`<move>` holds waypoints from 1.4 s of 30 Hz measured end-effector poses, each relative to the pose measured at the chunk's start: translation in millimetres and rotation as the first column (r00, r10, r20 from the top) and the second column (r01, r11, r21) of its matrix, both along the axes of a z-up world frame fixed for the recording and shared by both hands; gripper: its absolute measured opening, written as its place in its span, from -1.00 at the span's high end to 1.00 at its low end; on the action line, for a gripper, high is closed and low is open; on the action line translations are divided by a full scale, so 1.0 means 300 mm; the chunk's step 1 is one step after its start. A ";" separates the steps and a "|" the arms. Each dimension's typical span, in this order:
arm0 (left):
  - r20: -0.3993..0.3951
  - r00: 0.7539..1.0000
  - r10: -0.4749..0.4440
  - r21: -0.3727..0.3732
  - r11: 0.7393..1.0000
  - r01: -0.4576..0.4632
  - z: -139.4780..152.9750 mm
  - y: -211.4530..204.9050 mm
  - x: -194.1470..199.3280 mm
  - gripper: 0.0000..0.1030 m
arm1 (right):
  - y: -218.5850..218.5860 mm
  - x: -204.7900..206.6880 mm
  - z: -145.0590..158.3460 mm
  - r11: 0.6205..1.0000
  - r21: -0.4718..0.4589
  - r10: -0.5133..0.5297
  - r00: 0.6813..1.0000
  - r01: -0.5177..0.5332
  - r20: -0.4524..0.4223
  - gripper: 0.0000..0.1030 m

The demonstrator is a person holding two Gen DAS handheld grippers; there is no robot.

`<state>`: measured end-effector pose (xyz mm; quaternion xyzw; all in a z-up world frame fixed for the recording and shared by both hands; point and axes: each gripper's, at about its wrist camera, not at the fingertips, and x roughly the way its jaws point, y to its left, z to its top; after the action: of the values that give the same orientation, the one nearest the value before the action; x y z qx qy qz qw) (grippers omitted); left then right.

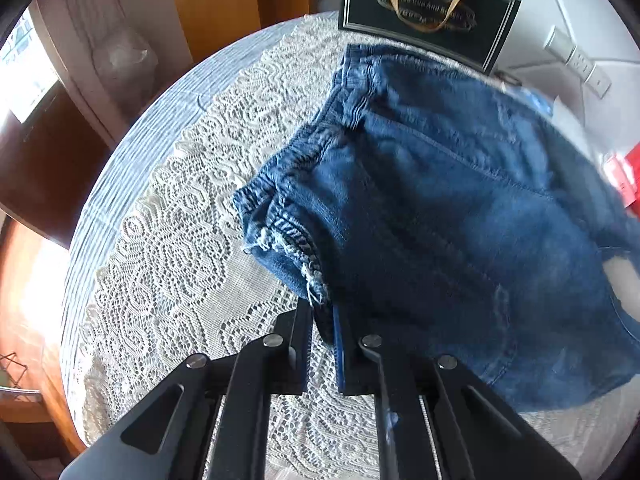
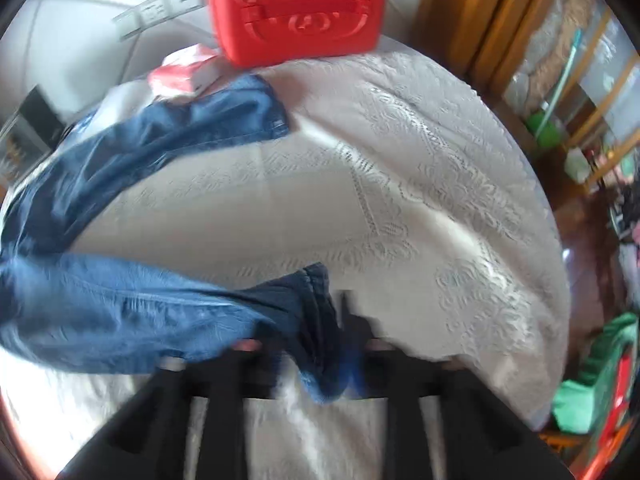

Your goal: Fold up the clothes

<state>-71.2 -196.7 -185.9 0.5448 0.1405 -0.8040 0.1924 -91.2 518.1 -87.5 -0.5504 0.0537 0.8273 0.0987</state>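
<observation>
A pair of blue denim jeans (image 1: 440, 208) lies over a round table with a white lace cloth (image 1: 192, 264). In the left wrist view my left gripper (image 1: 323, 320) is shut on the frayed waistband corner of the jeans, holding it just above the cloth. In the right wrist view, which is blurred by motion, my right gripper (image 2: 336, 320) is shut on a leg hem of the jeans (image 2: 120, 304). The other leg (image 2: 192, 128) trails across the table toward the far left.
A black gift bag (image 1: 428, 12) with a gold ribbon stands at the table's far edge. A red plastic case (image 2: 296, 4) and a red-and-white packet (image 2: 184, 72) sit at the back of the table. Wooden furniture and a white wall surround the table.
</observation>
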 end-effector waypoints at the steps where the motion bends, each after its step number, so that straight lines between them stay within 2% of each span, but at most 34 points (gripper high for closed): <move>1: 0.003 1.000 0.016 0.013 1.000 -0.016 -0.012 -0.008 -0.001 0.83 | 0.017 0.007 -0.003 0.999 -0.018 -0.033 0.999 0.033 -0.035 -0.27; 2: -0.001 0.999 0.035 0.039 0.999 -0.035 -0.013 -0.019 0.003 0.83 | 0.034 0.014 -0.007 0.997 -0.037 -0.067 0.995 0.065 -0.069 -0.37; 5: -0.011 0.998 0.057 0.059 0.997 -0.056 -0.015 -0.038 0.004 0.83 | 0.088 0.064 -0.022 0.980 -0.157 -0.141 0.982 0.120 -0.130 -0.38; 8: 0.005 0.999 0.042 0.044 0.998 -0.042 -0.025 -0.030 -0.010 0.83 | 0.097 0.084 -0.105 0.974 -0.189 -0.140 0.989 0.129 -0.047 -0.38; 11: 0.021 0.999 0.026 0.029 0.999 -0.027 -0.035 -0.023 -0.023 0.83 | 0.086 0.076 -0.201 0.965 -0.220 -0.143 0.990 0.143 0.017 -0.30; 14: 0.035 0.999 0.015 0.016 1.000 -0.015 -0.043 -0.018 -0.029 0.83 | 0.075 0.041 -0.271 0.956 -0.234 -0.176 0.984 0.178 0.033 -0.30; 17: 0.043 0.999 0.006 0.003 1.000 -0.006 -0.044 -0.015 -0.025 0.82 | 0.051 -0.023 -0.323 0.964 -0.191 -0.180 0.982 0.186 0.049 -0.29; 18: 0.045 0.999 0.003 -0.002 1.000 -0.003 -0.043 -0.014 -0.024 0.82 | 0.033 -0.043 -0.335 0.972 -0.155 -0.168 0.984 0.176 0.063 0.04; 19: 0.048 0.999 -0.001 -0.008 1.000 0.001 -0.039 -0.014 -0.022 0.82 | 0.015 -0.062 -0.347 0.979 -0.119 -0.157 0.985 0.166 0.077 0.24; 20: 0.052 0.999 -0.006 -0.019 1.000 0.007 -0.031 -0.014 -0.016 0.82 | -0.004 -0.077 -0.348 0.986 -0.087 -0.136 0.987 0.144 0.090 0.85; 22: 0.041 0.999 -0.016 -0.024 1.000 0.017 0.002 -0.018 0.008 0.83 | -0.007 -0.058 -0.294 0.990 -0.065 -0.123 0.990 0.128 0.073 0.87; 25: 0.002 1.000 -0.021 0.017 1.000 0.021 0.058 -0.016 0.070 0.82 | 0.052 0.033 -0.161 0.984 -0.073 -0.160 0.987 0.160 0.003 0.87; 28: 0.015 0.999 -0.043 0.045 0.998 0.042 0.047 0.028 0.136 0.82 | 0.133 0.162 -0.078 0.979 -0.065 -0.196 0.981 0.195 -0.012 0.87; 30: 0.050 0.997 -0.064 0.039 0.997 0.063 0.010 0.065 0.173 0.82 | 0.169 0.251 -0.103 0.978 -0.039 -0.205 0.978 0.206 0.041 0.87; 33: 0.105 0.992 -0.070 0.042 0.997 0.066 -0.062 0.092 0.231 0.81 | 0.194 0.359 -0.218 0.976 -0.012 -0.214 0.964 0.219 0.156 0.87; 35: 0.111 0.992 -0.062 0.037 0.998 0.058 -0.062 0.087 0.262 0.77 | 0.209 0.414 -0.289 0.973 -0.011 -0.222 0.953 0.229 0.208 0.87; 37: 0.104 0.993 -0.050 0.028 0.998 0.048 -0.036 0.073 0.288 0.41 | 0.216 0.444 -0.314 0.973 -0.017 -0.222 0.952 0.231 0.213 0.79; 39: 0.086 0.996 -0.036 0.023 0.999 0.035 -0.003 0.057 0.317 -0.28 | 0.223 0.461 -0.315 0.973 -0.022 -0.222 0.955 0.230 0.196 0.49; 40: 0.053 0.998 -0.025 0.030 0.999 0.023 0.034 0.044 0.337 -0.38 | 0.229 0.466 -0.307 0.974 -0.027 -0.216 0.960 0.224 0.180 0.46; 42: -0.010 1.000 -0.005 0.014 1.000 0.005 0.106 0.018 0.364 -0.71 | 0.241 0.479 -0.283 0.975 -0.048 -0.211 0.968 0.219 0.139 0.35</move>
<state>37.9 -191.2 -154.2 0.5425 0.1460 -0.8062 0.1858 52.6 590.5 -172.2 -0.5981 0.1323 0.7711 0.1739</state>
